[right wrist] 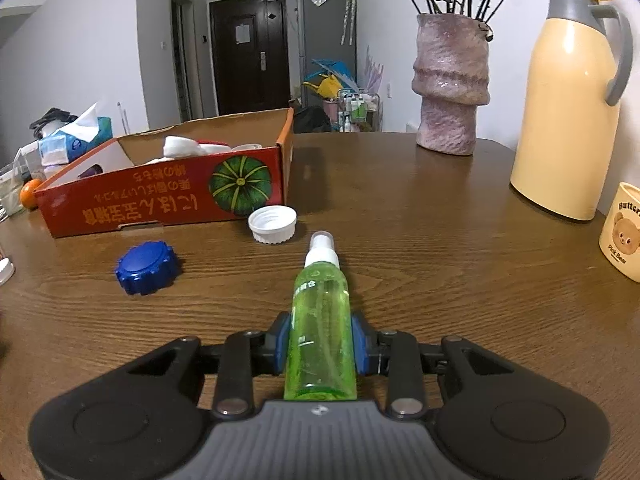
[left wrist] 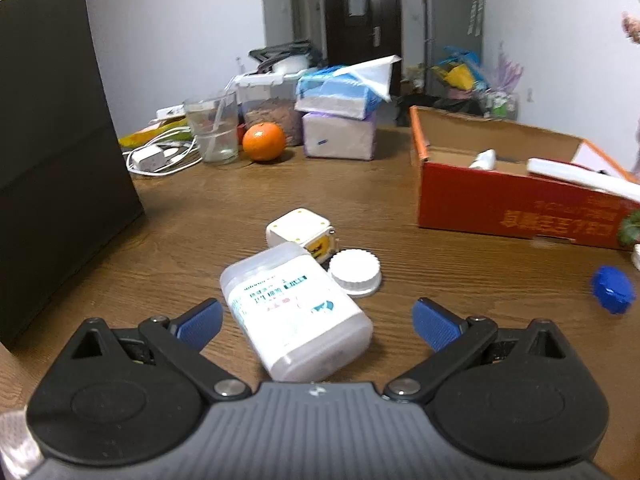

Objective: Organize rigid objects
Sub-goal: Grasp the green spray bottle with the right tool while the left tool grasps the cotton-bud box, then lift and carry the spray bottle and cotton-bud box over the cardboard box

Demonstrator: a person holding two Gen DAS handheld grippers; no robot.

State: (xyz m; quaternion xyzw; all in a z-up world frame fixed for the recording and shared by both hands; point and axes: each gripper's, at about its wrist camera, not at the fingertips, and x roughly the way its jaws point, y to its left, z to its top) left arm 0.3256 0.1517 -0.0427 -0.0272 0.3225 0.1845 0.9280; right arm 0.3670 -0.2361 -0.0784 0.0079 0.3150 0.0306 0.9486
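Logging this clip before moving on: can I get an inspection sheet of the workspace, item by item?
Surface: wooden table, wood-grain top.
Job's things: green spray bottle; white plastic bottle lying down; white cube; white cap; blue cap; red cardboard box partly filled.
Clutter: orange, glass, tissue packs, vase, thermos.
Grippers: left claw open around the white plastic bottle; right claw shut on the spray bottle.
Cables: white charger cable.
Surroundings: dark door, white walls.

The left black two-finger gripper with blue ribbed pads points downward at a slant, jaws spread wide, nothing pressed between its pads. The right black two-finger gripper with blue pads tilts downward too, jaws clamped on a green translucent plastic spray bottle lying along its fingers.
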